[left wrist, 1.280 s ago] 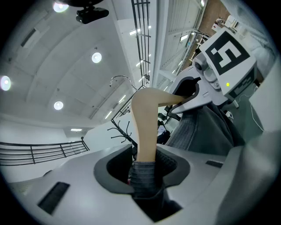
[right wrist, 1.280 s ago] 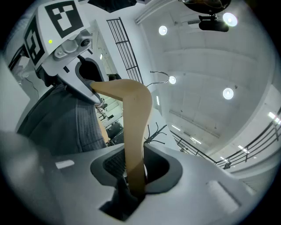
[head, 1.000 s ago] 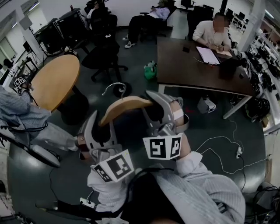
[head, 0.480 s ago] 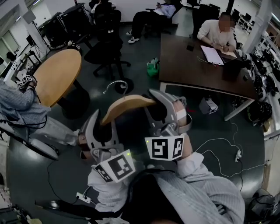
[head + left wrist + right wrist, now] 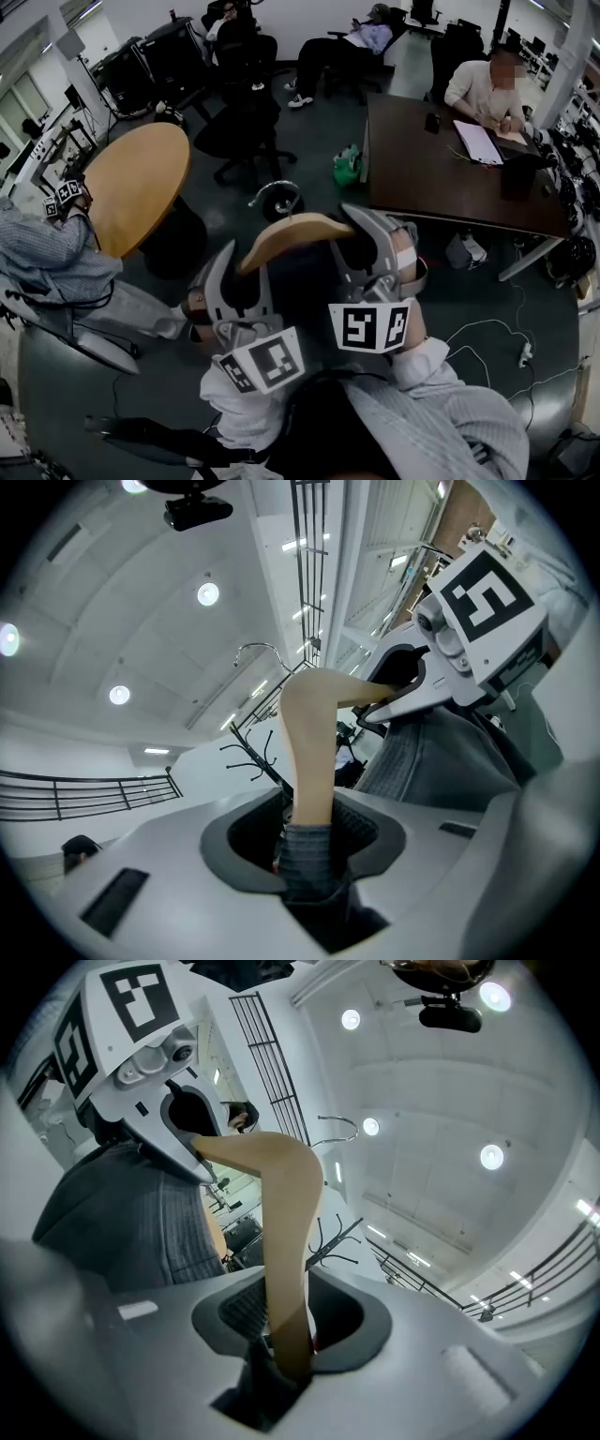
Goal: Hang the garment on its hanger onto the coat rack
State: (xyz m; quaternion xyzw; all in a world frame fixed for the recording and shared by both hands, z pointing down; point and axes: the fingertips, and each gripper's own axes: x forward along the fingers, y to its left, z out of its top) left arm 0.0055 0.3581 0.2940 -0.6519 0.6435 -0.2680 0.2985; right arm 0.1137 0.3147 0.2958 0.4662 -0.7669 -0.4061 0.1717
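Hanger [image 5: 291,234] rightward — left hand-held gripper [image 5: 244,281], right hand-held gripper [image 5: 356,248] part-open, tight on it.

Round wooden table [image 5: 136,183]; dark desk [image 5: 422,169]; office chair [image 5: 239,131].

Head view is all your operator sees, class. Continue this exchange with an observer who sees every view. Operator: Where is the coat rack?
Observer: A black coat rack with curved prongs stands ahead, in the left gripper view.
Operator: Has the hook reached it?
Observer: No; the silver metal hook of the pale wooden hanger is apart from its prongs.
Operator: What does the left claw hold?
Observer: It is shut on one hanger arm, with grey ribbed garment fabric pinched in too.
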